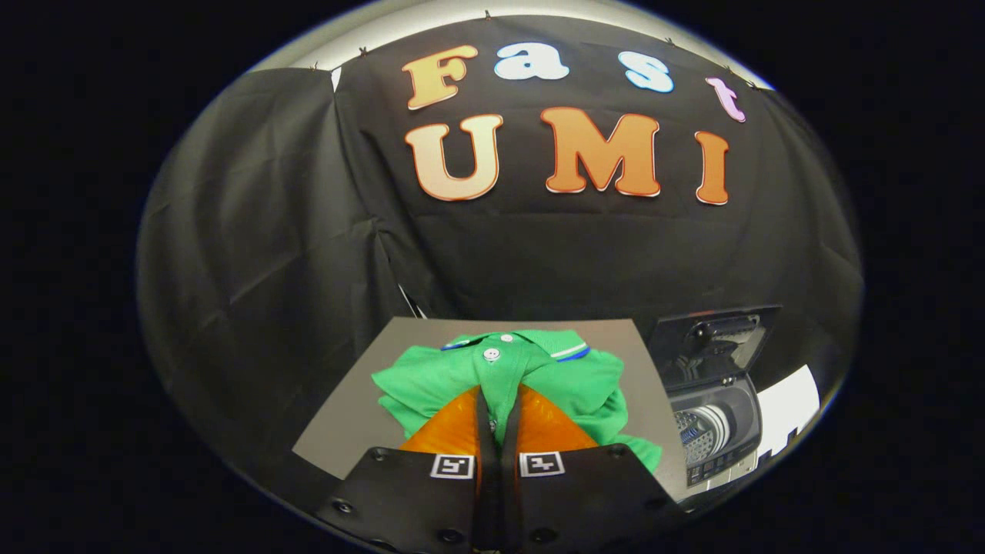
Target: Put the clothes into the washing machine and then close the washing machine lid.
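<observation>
Gripper (pixel 496 400) clenched on a fold of the green polo shirt (pixel 508 377), shirt on grey table (pixel 346 423), open-lidded washing machine (pixel 716 415) beside the shirt.

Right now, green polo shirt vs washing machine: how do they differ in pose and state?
The green polo shirt lies crumpled on the grey board, pinched between the tongs; the washing machine stands untouched off to the right, beside the board. The shirt is soft and bright green; the machine is rigid, dark and grey, with its lid raised and its drum exposed. Both sit in front of the black cloth wall.
</observation>
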`<state>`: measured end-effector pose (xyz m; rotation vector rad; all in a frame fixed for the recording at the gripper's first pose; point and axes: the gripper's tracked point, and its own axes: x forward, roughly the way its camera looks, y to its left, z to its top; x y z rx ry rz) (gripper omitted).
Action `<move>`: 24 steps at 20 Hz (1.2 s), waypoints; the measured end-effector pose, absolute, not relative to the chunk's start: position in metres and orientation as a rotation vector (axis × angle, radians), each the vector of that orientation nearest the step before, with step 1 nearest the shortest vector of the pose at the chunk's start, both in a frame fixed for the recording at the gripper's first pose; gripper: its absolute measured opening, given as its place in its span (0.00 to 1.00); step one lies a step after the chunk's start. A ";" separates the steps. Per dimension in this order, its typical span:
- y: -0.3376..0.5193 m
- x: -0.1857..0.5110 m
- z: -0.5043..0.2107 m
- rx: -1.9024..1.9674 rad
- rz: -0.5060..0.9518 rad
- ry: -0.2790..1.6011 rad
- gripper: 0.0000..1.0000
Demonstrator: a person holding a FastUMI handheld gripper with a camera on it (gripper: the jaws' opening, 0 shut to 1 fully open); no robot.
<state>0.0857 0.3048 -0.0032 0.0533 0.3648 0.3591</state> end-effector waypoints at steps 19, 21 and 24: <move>0.077 0.128 0.075 0.112 0.284 0.225 0.08; 0.048 0.135 0.072 0.105 0.276 0.225 0.08; 0.010 0.144 0.064 0.104 0.271 0.231 0.08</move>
